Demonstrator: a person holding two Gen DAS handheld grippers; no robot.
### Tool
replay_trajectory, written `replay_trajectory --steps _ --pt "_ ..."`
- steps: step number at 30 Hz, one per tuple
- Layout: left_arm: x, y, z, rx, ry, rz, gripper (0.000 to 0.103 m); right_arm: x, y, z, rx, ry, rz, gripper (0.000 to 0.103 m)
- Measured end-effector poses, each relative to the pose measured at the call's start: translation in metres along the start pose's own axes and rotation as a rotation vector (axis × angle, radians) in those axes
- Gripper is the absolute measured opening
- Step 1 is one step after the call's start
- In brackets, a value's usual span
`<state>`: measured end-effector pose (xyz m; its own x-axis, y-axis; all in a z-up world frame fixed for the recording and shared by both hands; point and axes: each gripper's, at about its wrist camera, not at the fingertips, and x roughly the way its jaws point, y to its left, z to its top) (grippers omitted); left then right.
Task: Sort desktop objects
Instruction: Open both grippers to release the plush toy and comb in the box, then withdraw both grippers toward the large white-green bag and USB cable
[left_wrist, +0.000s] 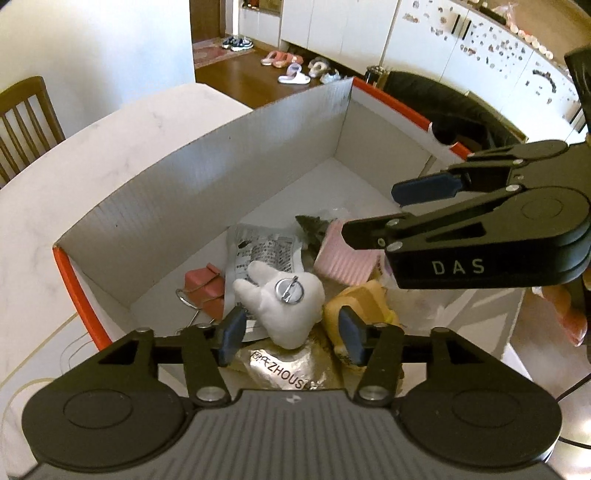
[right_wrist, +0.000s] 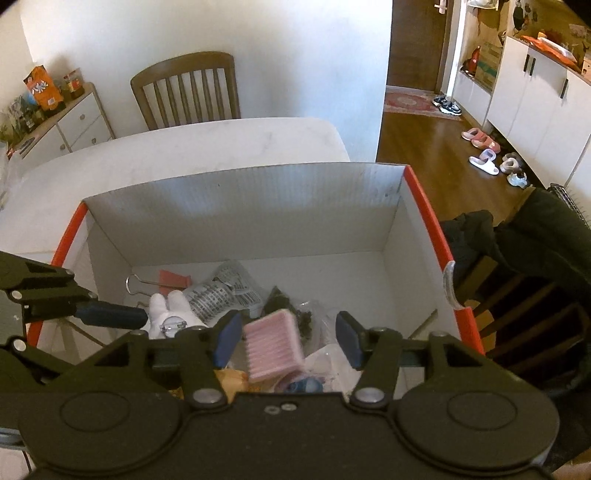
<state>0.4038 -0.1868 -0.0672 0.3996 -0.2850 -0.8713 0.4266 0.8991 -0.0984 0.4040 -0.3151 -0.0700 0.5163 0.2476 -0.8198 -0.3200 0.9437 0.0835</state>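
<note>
Left wrist view: the left gripper (left_wrist: 291, 334) hangs wide open and empty over the near end of the white box (left_wrist: 221, 147), its pads flanking a white plush tooth (left_wrist: 284, 301) with a metal pin badge (left_wrist: 290, 290). A pink binder clip (left_wrist: 205, 290) lies to the left, a yellow toy (left_wrist: 364, 304) to the right. The right gripper (left_wrist: 369, 214), spread and empty, hovers over the pink ribbed block (left_wrist: 345, 260).

Right wrist view: its pads straddle that block (right_wrist: 273, 345). Judged best: lower squarely, then close on the flat sides
</note>
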Motion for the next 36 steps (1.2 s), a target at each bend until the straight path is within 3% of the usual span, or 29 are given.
replay_trajectory --steps 4,24,28,36 --pt "-0.011 -0.003 -0.002 -0.004 -0.033 -0.008 0.063 -0.008 -0.001 -0.001 0.005 -0.014 0.004 0.058" --pt "-0.089 0.001 -0.034 -0.050 -0.195 -0.058 0.063 -0.084 0.019 -0.012 0.013 -0.146 0.080 0.058" --pt "-0.108 0.004 -0.045 -0.045 -0.225 -0.074 0.063 -0.102 0.029 -0.019 0.003 -0.182 0.086 0.064" --pt "-0.143 0.015 -0.072 -0.025 -0.276 -0.099 0.063 -0.130 0.061 -0.035 -0.023 -0.231 0.071 0.067"
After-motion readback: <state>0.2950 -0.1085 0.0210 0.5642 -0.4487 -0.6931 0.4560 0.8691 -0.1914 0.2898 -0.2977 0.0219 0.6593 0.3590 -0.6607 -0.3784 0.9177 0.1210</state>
